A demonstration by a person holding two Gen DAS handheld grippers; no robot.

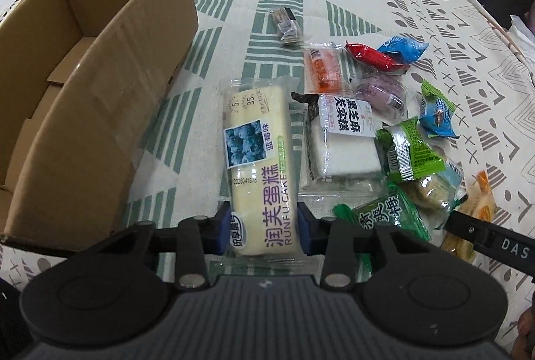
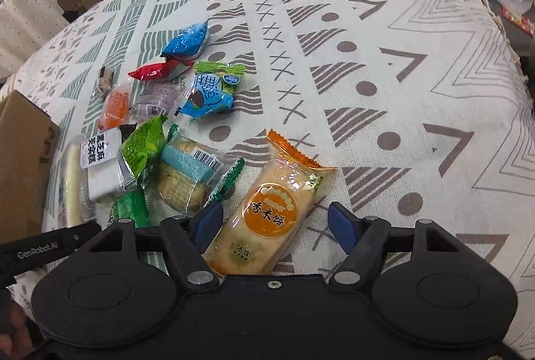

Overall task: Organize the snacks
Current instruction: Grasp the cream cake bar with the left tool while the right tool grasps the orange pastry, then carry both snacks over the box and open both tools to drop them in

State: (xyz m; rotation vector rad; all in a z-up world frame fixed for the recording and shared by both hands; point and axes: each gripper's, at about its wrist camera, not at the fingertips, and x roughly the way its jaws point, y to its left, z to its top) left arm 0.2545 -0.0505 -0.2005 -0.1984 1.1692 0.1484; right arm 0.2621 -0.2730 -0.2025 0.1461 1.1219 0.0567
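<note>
Snacks lie in a loose heap on the tabletop (image 2: 367, 25), which is covered by a cream cloth printed with green and grey stripes, triangles and crosses. Largest of the things on it is an open cardboard box (image 1: 100, 85), standing at the left of the heap in the left wrist view, its flaps up and its brown inside showing.

Next in size is the long pale cake bar (image 1: 257, 166) in a clear wrapper with a blueberry picture and purple lettering. It lies lengthwise just beside the box. The left gripper (image 1: 264, 229) has its blue fingers (image 1: 223, 228) pressed against both sides of the bar's near end, so it is clamped on the bar.

A white square cake pack (image 1: 341, 142) with a black-lettered label rests just right of the bar, touching the pile of smaller packets.

The orange rice cracker pack (image 2: 267, 209) lies at the right edge of the heap, tilted. The right gripper (image 2: 277, 222) straddles its near end with the fingers (image 2: 342, 228) at a medium spread; the right one stands clear of the wrapper, the left one sits close beside it, and whether it touches I cannot tell.

Smaller still are green packets (image 1: 411, 152), a blue packet (image 2: 185, 40), a red packet (image 2: 157, 70), an orange sweet (image 2: 115, 107) and a small dark packet (image 1: 287, 23) lying apart from the rest.
</note>
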